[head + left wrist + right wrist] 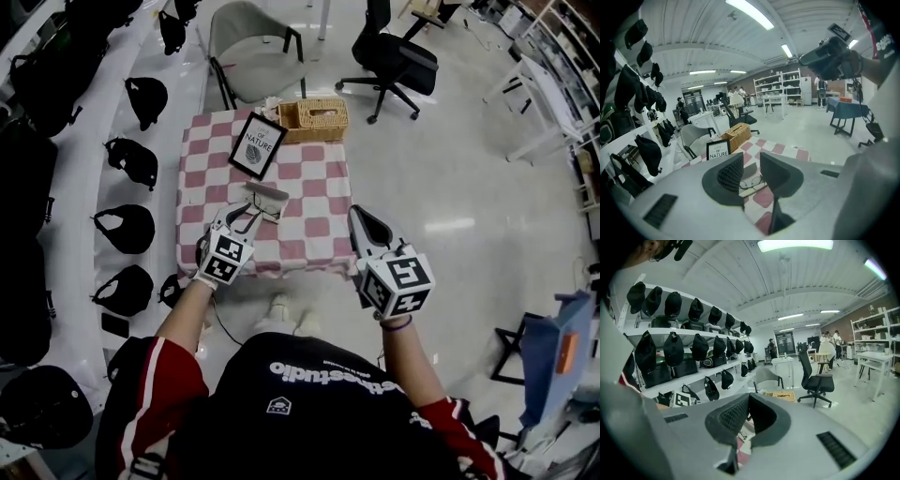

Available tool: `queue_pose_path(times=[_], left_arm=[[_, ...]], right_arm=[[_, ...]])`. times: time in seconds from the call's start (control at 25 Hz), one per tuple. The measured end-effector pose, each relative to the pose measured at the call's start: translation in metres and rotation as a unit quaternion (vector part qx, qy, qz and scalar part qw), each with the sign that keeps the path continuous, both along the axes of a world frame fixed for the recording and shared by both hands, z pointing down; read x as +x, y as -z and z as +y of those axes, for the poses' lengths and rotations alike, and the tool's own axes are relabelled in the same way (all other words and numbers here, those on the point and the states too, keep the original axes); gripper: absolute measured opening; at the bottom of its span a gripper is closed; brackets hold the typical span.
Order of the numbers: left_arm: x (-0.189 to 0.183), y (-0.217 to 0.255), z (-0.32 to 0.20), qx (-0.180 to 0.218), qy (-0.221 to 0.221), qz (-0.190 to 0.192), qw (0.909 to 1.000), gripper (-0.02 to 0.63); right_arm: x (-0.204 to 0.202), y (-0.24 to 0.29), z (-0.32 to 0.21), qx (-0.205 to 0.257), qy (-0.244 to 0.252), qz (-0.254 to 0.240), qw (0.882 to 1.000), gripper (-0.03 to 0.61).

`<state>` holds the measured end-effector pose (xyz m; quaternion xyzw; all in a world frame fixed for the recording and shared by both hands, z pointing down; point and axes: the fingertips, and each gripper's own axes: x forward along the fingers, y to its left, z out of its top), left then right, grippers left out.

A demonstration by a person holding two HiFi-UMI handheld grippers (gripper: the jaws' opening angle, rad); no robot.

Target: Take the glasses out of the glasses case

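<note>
Glasses (751, 183) sit in the open case (268, 193) at 12 o'clock of the left gripper (246, 218), whose jaws are apart and empty; right gripper (359, 217) is closed on nothing, so the unheld case may drag along with the frame.

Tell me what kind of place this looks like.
Probably an open workshop or lab with a mock shop corner. Black caps hang in rows on white wall shelves, a small table wears a pink-and-white checked cloth, and a black swivel office chair stands behind it.
</note>
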<state>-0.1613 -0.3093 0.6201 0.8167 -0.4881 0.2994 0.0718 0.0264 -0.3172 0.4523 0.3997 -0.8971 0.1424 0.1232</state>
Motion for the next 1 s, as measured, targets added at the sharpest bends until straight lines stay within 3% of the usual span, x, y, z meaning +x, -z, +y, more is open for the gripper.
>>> queue_pose_path(times=[0.52,1.0], left_arm=[[-0.014,-0.082,-0.013,-0.057,-0.058,-0.03,0.9963,0.103],[-0.014,-0.148,-0.026,-0.098,-0.114,-0.081,0.9854,0.103]], right_arm=[[-0.009,-0.019,0.006,-0.013,-0.052,0.022,0.998,0.003],[-0.002,-0.04,0.009,-0.033,-0.091,0.031,0.995,0.003]])
